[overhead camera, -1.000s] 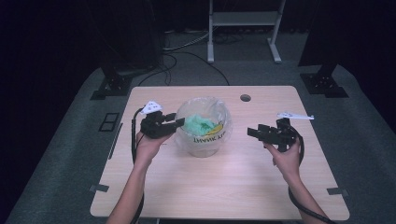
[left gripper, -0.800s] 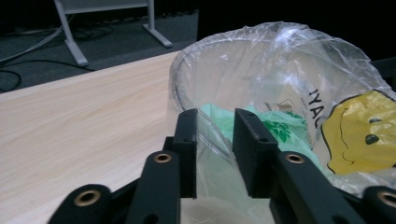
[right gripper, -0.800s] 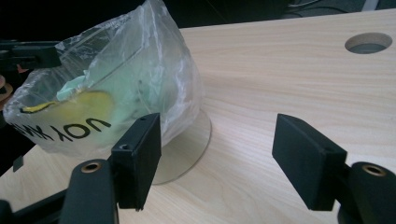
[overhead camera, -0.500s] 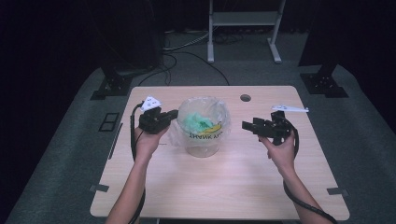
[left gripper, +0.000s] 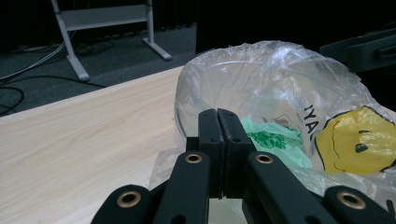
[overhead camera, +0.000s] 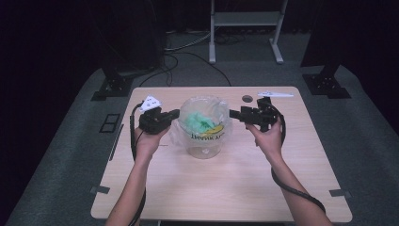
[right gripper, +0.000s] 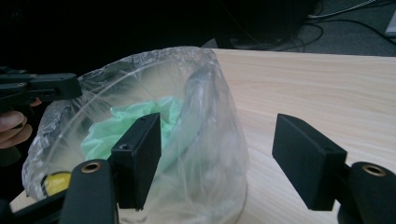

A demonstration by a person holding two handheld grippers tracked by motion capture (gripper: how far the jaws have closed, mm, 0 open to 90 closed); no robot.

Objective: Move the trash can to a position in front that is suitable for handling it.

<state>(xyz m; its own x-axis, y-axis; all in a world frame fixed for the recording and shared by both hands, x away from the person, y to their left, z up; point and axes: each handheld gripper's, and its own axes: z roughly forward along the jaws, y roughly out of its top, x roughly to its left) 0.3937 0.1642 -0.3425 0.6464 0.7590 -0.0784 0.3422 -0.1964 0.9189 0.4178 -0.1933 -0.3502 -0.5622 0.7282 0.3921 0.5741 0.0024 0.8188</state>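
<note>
The left gripper [left gripper: 218, 122] has its jaws pressed together at the left side of the plastic bag [overhead camera: 203, 123]; they have just been closing. It looks to pinch the film at the bag's rim, though the left gripper view does not show for certain whether any plastic sits between the pads. The right gripper [right gripper: 217, 158] has its jaws spread wide, one of them in front of the bag's right wall, nothing gripped.

The bag stands over a clear round container [overhead camera: 203, 147] in the middle of the desk [overhead camera: 197, 193], with crumpled green material [overhead camera: 200, 123] inside.

Risks, as I judge them: if the left grip has only a sliver of film, a pull could let it slip free. A hard tug from one side could tip or drag the light container across the desk. If the right gripper closes on both film and container wall, the bag may tear or the container lift with it.

Hard to make out: what the green material is, how the bag sits at the container's base, and the printing on the bag, partly crumpled beside a yellow face [left gripper: 357, 144].
</note>
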